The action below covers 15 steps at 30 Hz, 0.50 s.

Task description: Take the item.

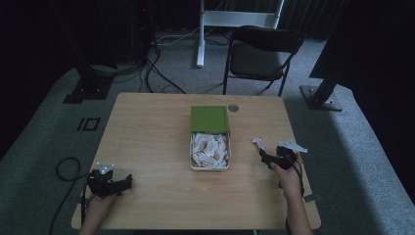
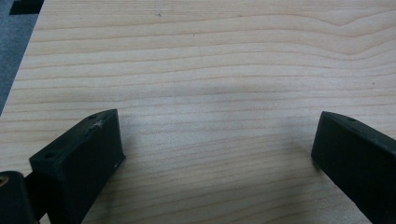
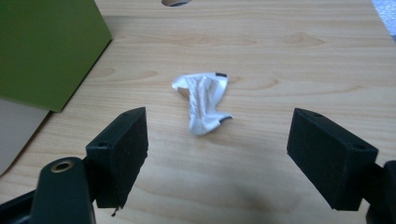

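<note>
The left gripper [image 1: 128, 181] rests at the table's [image 1: 147, 127] near left corner, jaws spread wide over bare wood. The right gripper [image 3: 217, 154] has its jaws wide apart, with a crumpled packet [image 3: 203, 101] lying just beyond them. Farther in, mid-table, stands the box [image 1: 192, 164] of packets, green lid [image 1: 210, 118] raised.

Looking down on a pale wooden tabletop [image 1: 147, 137]. Sitting near its middle: a white box [image 1: 209, 167] full of small packets, green lid [image 1: 210, 118] standing open at the far end. Lying to the right of the box, apart from it: one crumpled white packet [image 1: 258, 142]. Hovering just behind that packet: right gripper [image 1: 266, 157], held in a hand. Resting near the front left corner: left gripper [image 1: 128, 181]. Standing beyond the tabletop: a dark folding chair [image 1: 262, 56].
</note>
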Motion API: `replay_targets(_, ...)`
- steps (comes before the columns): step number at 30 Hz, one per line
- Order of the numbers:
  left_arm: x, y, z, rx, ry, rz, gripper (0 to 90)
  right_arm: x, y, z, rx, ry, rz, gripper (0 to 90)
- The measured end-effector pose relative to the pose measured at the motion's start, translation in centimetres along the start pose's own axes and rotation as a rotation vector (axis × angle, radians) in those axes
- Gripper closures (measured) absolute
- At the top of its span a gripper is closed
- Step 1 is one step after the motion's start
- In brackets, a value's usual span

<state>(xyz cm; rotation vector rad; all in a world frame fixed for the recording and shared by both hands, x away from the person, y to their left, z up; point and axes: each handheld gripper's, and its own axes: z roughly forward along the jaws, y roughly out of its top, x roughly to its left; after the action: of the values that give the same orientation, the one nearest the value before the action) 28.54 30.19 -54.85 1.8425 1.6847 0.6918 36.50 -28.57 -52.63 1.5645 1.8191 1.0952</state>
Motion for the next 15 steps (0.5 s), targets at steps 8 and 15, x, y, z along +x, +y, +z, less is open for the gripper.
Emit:
replay_targets(8,0.0,0.0,0.0,0.0,0.0,0.0,2.7,-0.9,-1.7,-1.1,0.029,-0.019,0.014,20.2)
replay_targets(15,0.0,0.0,0.0,0.002,0.0,0.002,2.7,-1.6,-3.2,-1.9,0.061,-0.036,0.028,20.2)
